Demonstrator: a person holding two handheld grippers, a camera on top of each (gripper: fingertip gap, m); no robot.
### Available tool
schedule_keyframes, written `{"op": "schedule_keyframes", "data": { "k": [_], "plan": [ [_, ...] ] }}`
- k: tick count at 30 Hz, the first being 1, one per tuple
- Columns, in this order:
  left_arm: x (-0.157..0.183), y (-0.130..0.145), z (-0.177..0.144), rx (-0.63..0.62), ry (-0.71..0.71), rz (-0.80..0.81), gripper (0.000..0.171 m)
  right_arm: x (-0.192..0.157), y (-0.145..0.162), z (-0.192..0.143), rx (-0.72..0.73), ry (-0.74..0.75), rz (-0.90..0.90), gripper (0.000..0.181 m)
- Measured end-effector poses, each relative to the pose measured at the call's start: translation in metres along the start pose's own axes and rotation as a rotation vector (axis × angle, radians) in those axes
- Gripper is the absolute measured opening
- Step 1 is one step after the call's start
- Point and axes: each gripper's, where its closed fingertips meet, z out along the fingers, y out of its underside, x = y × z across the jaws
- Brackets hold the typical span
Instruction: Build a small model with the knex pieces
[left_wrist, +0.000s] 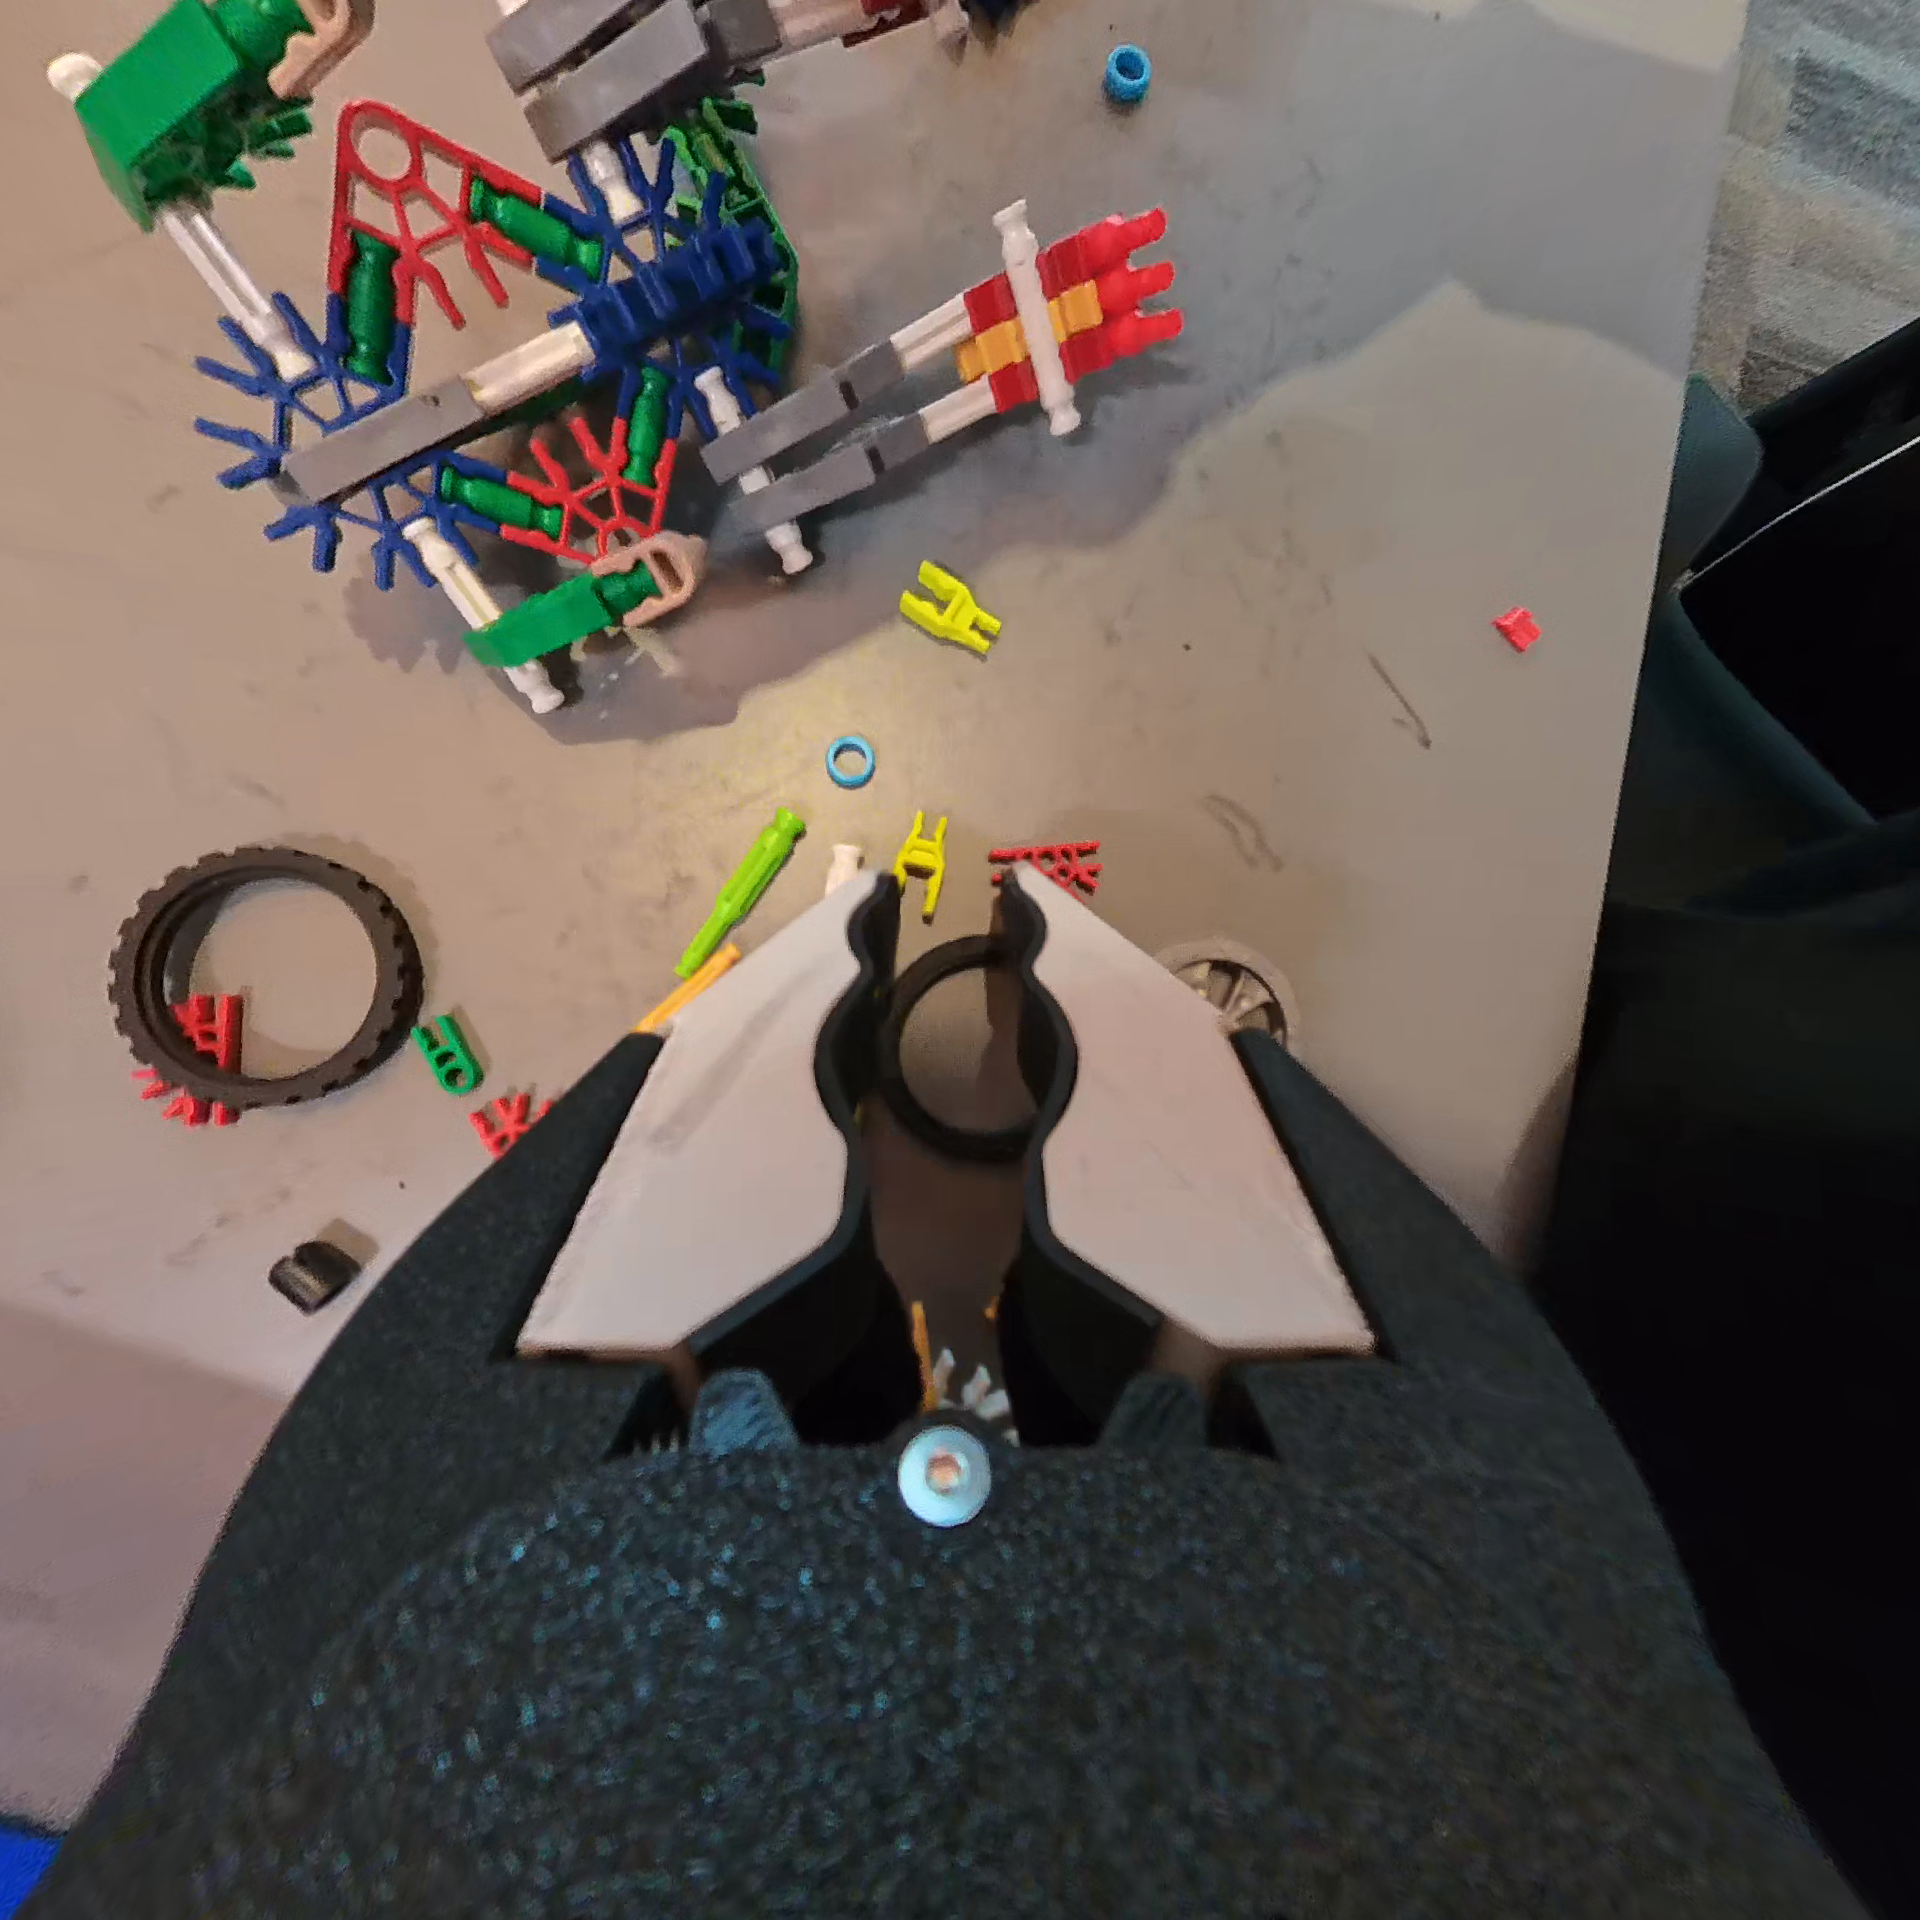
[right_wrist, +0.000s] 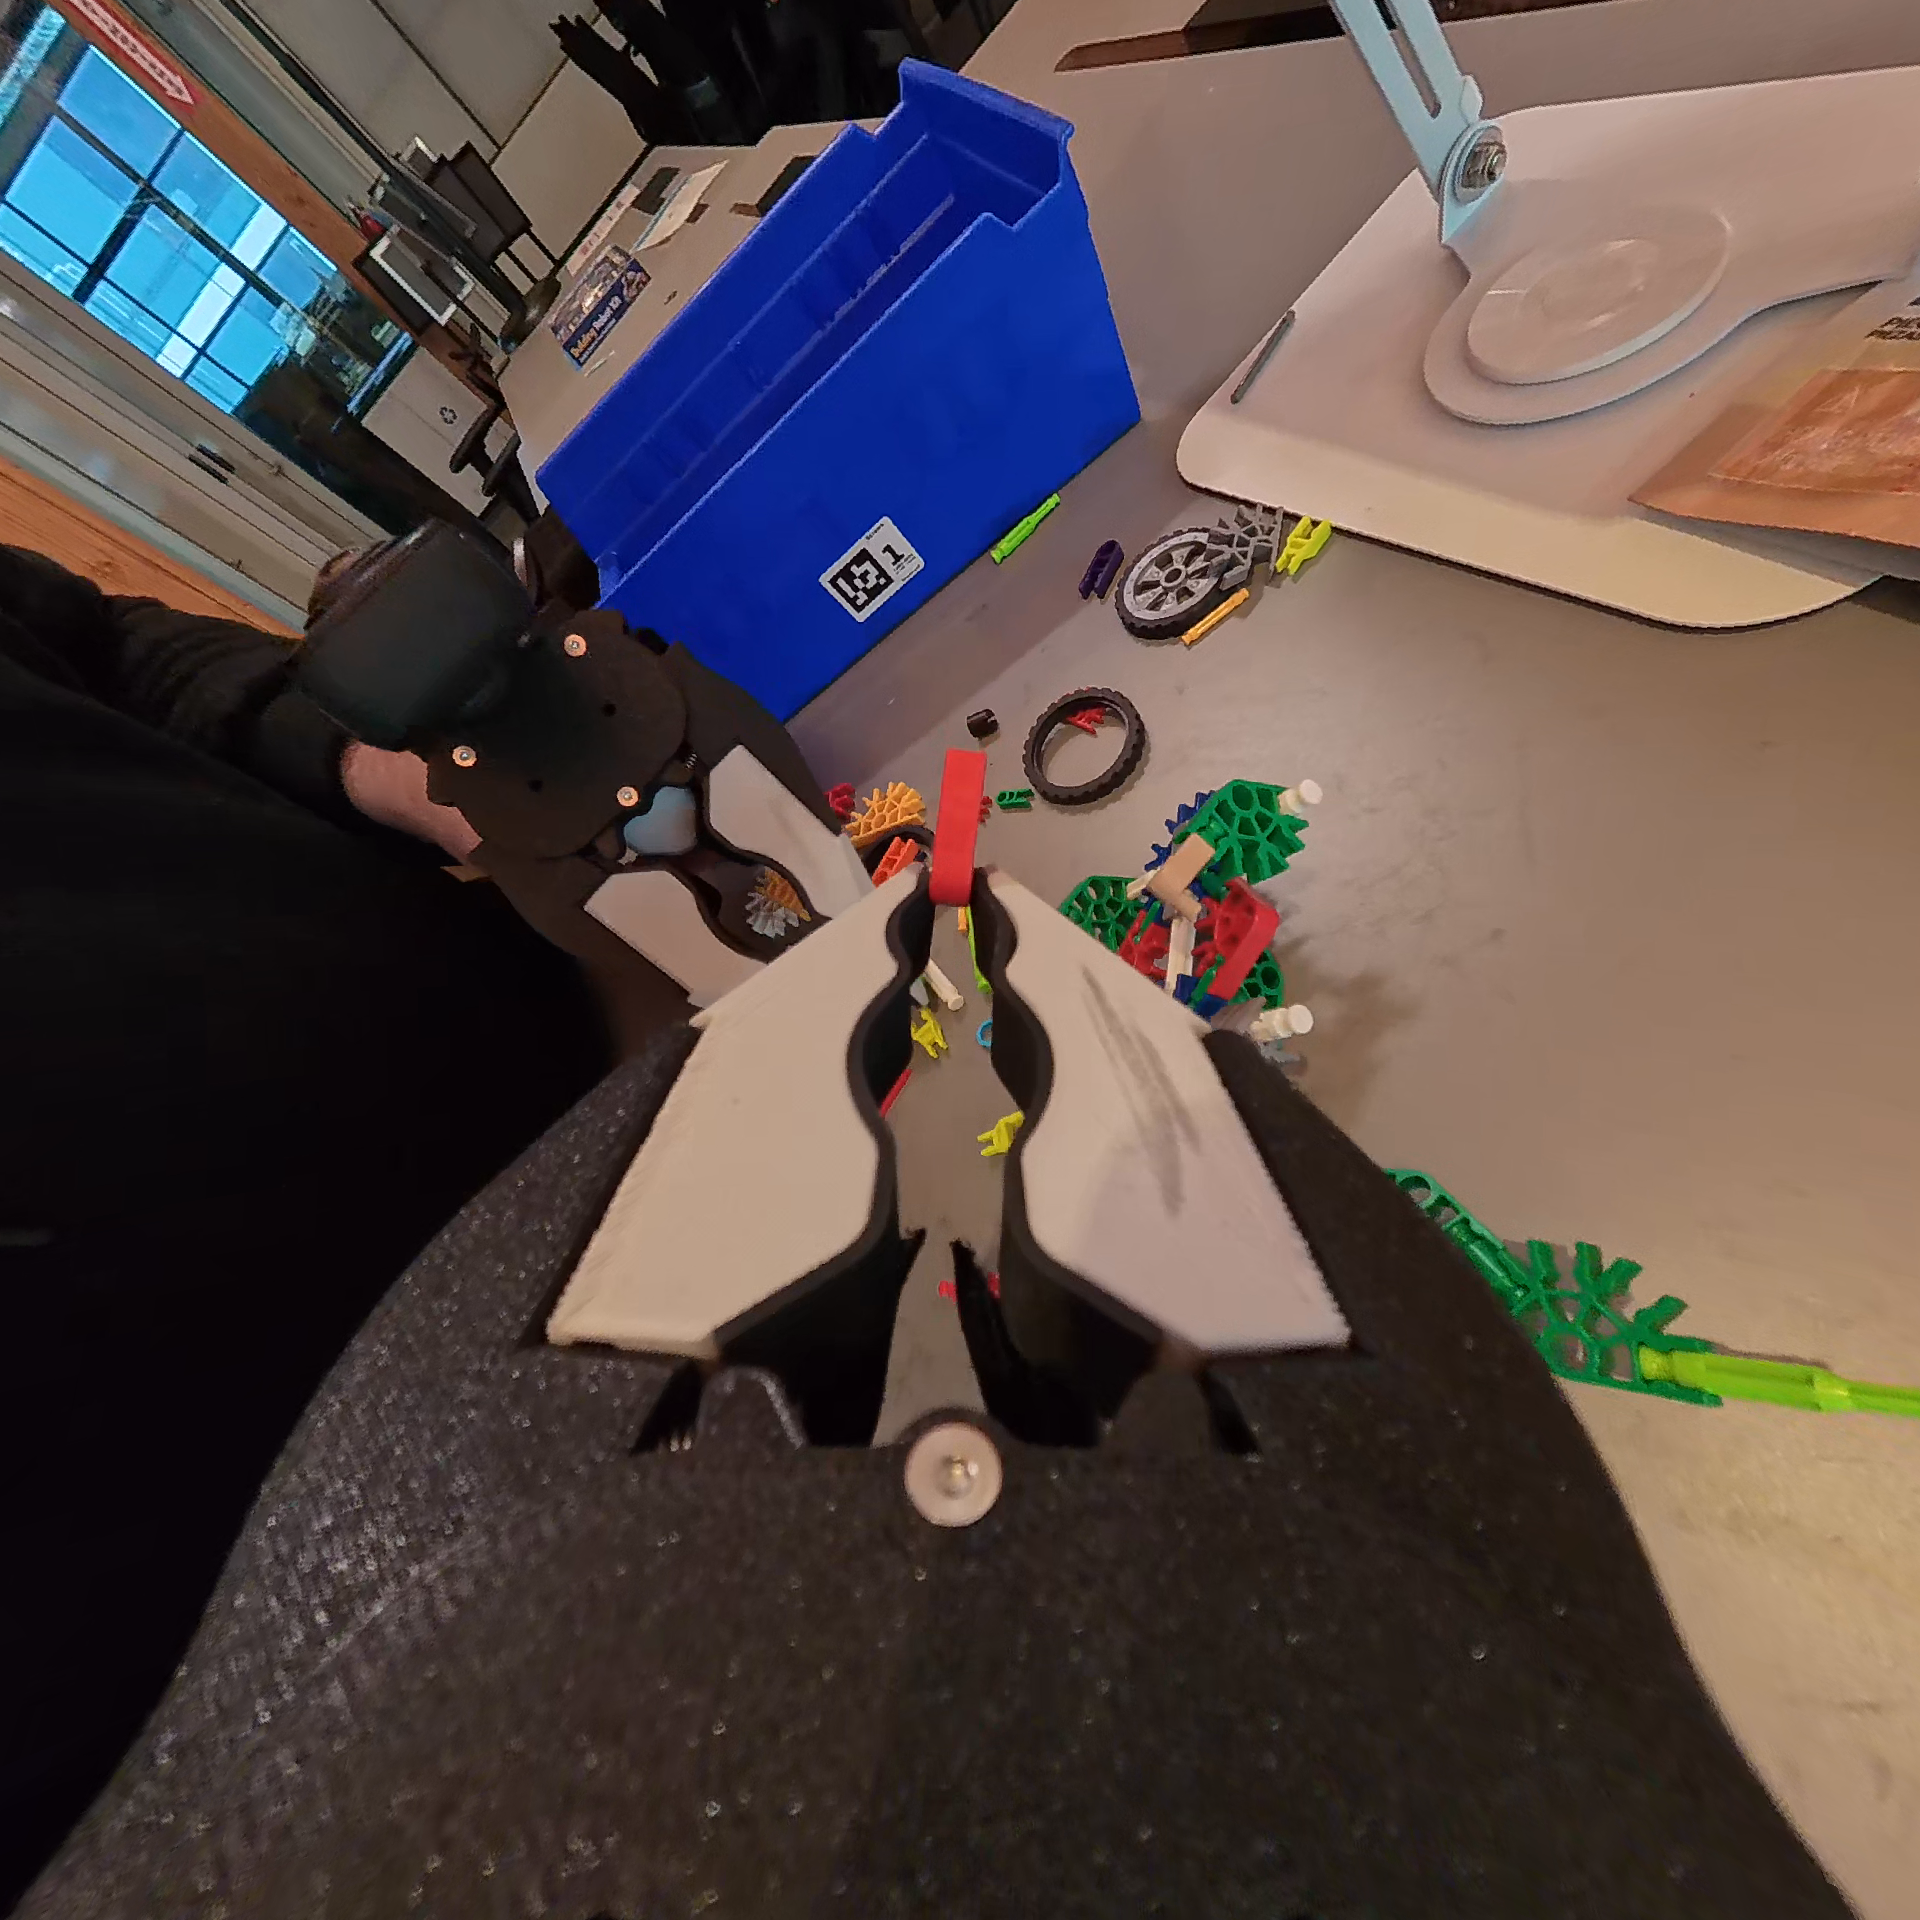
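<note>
My left gripper (left_wrist: 945, 883) grips a black ring (left_wrist: 961, 1049) in its fingers' round hollow, above the counter (left_wrist: 1299, 623). My right gripper (right_wrist: 954, 878) pinches a red block (right_wrist: 958, 826) at its fingertips, nearly closed, near the blue bin (right_wrist: 831, 416).

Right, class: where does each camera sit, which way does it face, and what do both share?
Left wrist view: on the left gripper, looking down at the grey table and toy parts; own jaws frame a black ring.
Right wrist view: on the right gripper, looking across toward a blue bin; jaws pinch a red piece.
Shared: the toothed black tyre.
</note>
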Motion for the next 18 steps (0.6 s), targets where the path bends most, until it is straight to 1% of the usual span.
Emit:
{"op": "schedule_keyframes", "data": {
  "k": [4, 9, 14, 18],
  "plan": [
    [-0.003, 0.002, 0.006, -0.025, -0.016, 0.020, 0.016, 0.001, 0.001, -0.002, 0.000, 0.003, 0.002, 0.006],
    [-0.002, 0.000, 0.007, -0.012, -0.005, 0.013, 0.015, 0.003, 0.003, -0.003, -0.001, 0.003, 0.006, 0.006],
    [0.009, -0.012, 0.005, 0.034, 0.042, 0.022, 0.017, 0.003, 0.003, -0.001, -0.003, -0.002, 0.005, 0.006],
    [0.011, -0.010, 0.013, -0.002, 0.036, 0.036, 0.018, 0.002, 0.002, -0.001, -0.002, -0.005, 0.002, 0.006]
  ]
}}
